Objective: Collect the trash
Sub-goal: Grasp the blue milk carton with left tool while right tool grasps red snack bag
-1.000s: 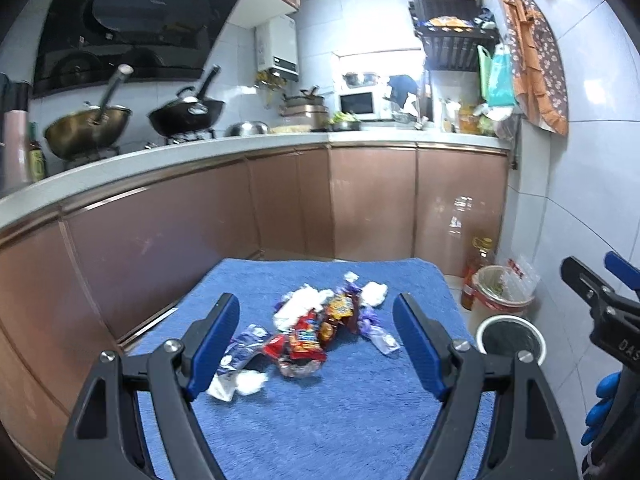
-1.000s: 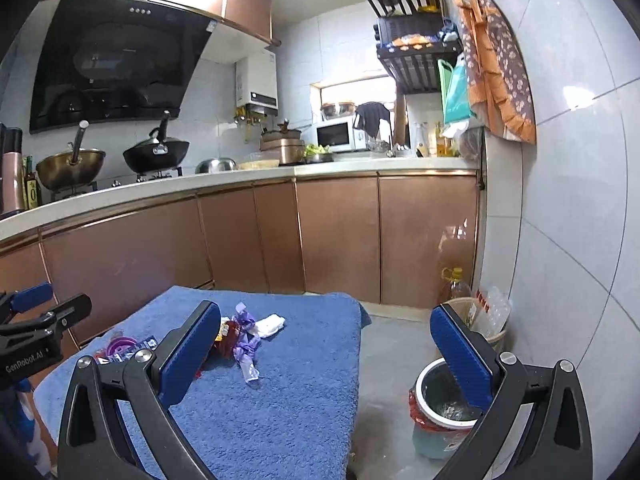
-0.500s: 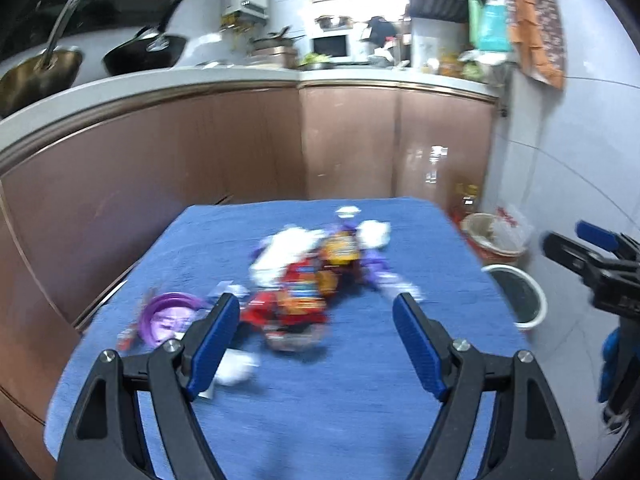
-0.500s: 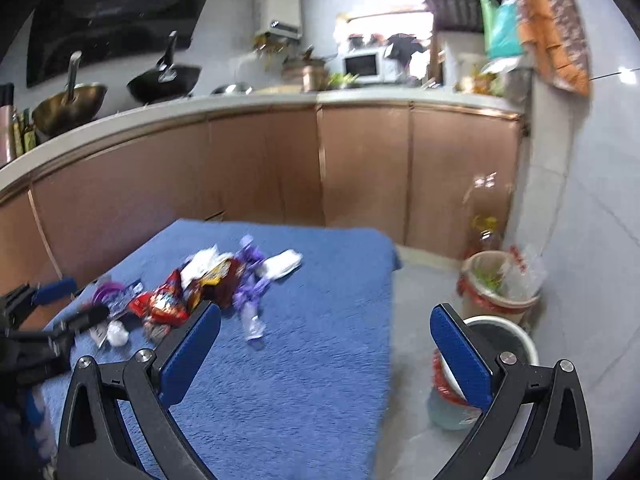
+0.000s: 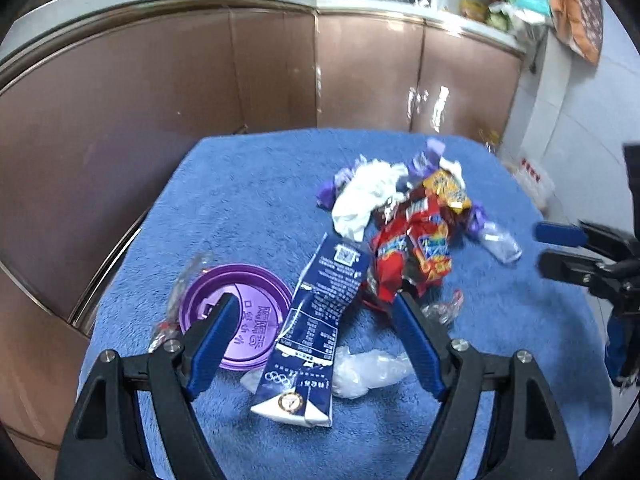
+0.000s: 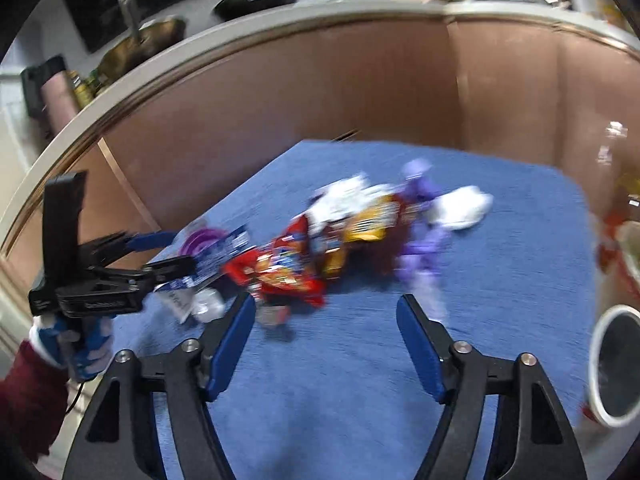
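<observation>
Left wrist view: left gripper (image 5: 316, 324) is wide open, holding nothing, hovering low over the blue towel (image 5: 248, 184). The flattened blue carton (image 5: 316, 312) lies straight ahead between the jaws; the purple lid (image 5: 236, 320) sits partly under the left-hand pad; clear plastic wrap (image 5: 368, 372) lies just inside the right-hand pad. Red snack wrappers (image 5: 412, 256), white tissue (image 5: 364, 196) and yellow wrapper (image 5: 448, 192) are piled further ahead and slightly right. Looks like the approach step, nothing picked yet. Next move, as I read it: drop a bit, centre on the carton, close on its long edges; the flat carton may need an edge pinch against the soft towel. Right wrist view (motion-blurred): right gripper (image 6: 326, 328) is also fully open and empty, above bare towel, with the trash pile ahead: red wrappers (image 6: 280, 272) ahead-left, purple wrapper (image 6: 424, 248) ahead-right, white tissue wad (image 6: 460, 208) beyond that. The white-rimmed bin (image 6: 612, 364) sits off the towel's edge at far right, so likely the drop target. The left gripper (image 6: 168, 256) is visible at far left over the carton.
</observation>
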